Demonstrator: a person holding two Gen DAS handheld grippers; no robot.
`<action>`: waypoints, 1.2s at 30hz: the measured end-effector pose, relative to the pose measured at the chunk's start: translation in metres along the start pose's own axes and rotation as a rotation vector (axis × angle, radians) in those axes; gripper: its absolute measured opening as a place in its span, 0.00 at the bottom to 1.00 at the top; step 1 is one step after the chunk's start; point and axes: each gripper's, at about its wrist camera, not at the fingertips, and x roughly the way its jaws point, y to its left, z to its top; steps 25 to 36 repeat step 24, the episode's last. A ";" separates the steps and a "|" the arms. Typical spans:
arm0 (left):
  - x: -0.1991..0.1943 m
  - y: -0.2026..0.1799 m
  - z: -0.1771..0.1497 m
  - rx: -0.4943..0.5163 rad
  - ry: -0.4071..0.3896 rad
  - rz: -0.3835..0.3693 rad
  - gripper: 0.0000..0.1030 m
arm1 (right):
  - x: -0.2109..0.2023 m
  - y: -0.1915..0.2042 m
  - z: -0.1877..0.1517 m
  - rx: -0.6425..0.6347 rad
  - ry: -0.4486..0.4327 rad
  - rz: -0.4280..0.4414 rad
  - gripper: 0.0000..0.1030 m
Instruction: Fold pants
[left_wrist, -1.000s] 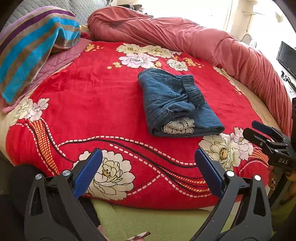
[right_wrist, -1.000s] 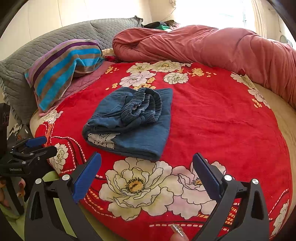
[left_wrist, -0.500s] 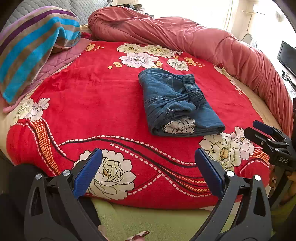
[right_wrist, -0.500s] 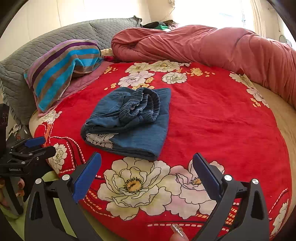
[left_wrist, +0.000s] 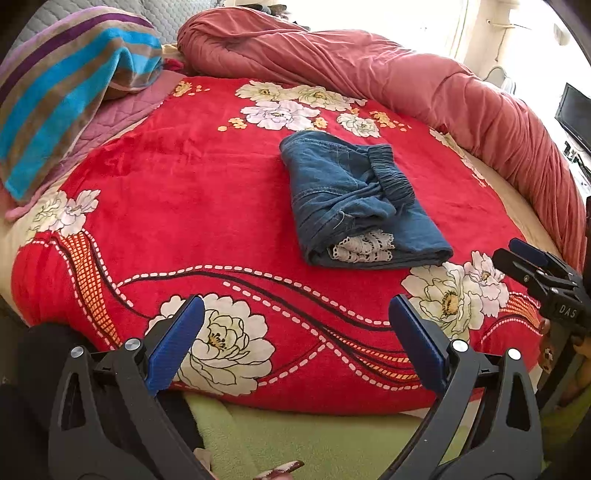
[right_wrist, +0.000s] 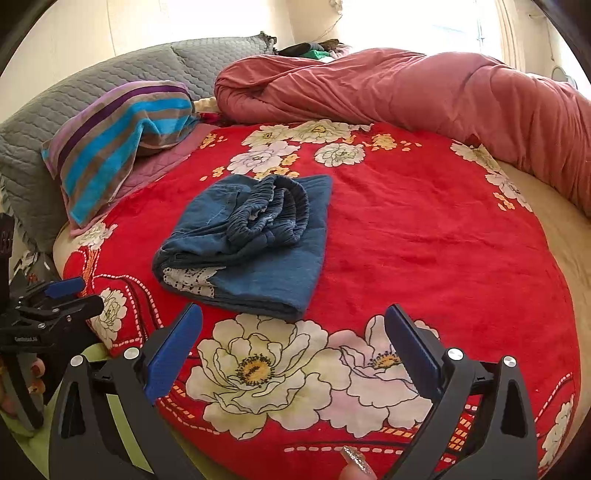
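**Ana:** Left wrist view first, nearest things: the left gripper (left_wrist: 295, 343) hangs at the front edge of the bed with its blue pads spread wide and nothing between them. Why hold it out there?

**Ben:** My guess is that the folding is done, or nearly so, and both tools stand off the cloth. The right gripper (right_wrist: 293, 347) is the same in its own view: jaws wide apart, empty, low over the big white flower at the near edge of the red floral blanket (right_wrist: 424, 258).

**Ana:** And each shows in the other's camera, out at the side, clear of the garment. Both point forward across the bed, roughly level, with no tilt down toward a grasp.

**Ben:** Next out, the pants (left_wrist: 354, 206) lie mid-blanket as a compact blue denim bundle, touched by neither gripper. The elastic waistband is bunched on top, and a strip of white lace peeps from the near open end.

**Ana:** So it's a rough fold. The top layer looks rumpled rather than flat, and I judge it could want one more smoothing.

**Ben:** Possibly. Farther back, a striped towel (right_wrist: 122, 144) rests on the grey quilted headboard cushion (right_wrist: 110, 81) to the left, and a rolled pink duvet (right_wrist: 406, 96) curves along the far rim, well apart from the bundle.
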 end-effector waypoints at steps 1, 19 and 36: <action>0.001 0.000 0.000 0.001 0.003 0.003 0.91 | 0.000 -0.001 0.000 0.001 0.000 -0.001 0.95; 0.033 0.085 0.035 -0.213 0.044 0.112 0.91 | 0.013 -0.112 0.007 0.221 -0.011 -0.167 0.95; 0.072 0.166 0.075 -0.343 0.086 0.361 0.91 | 0.015 -0.218 0.017 0.346 -0.012 -0.435 0.95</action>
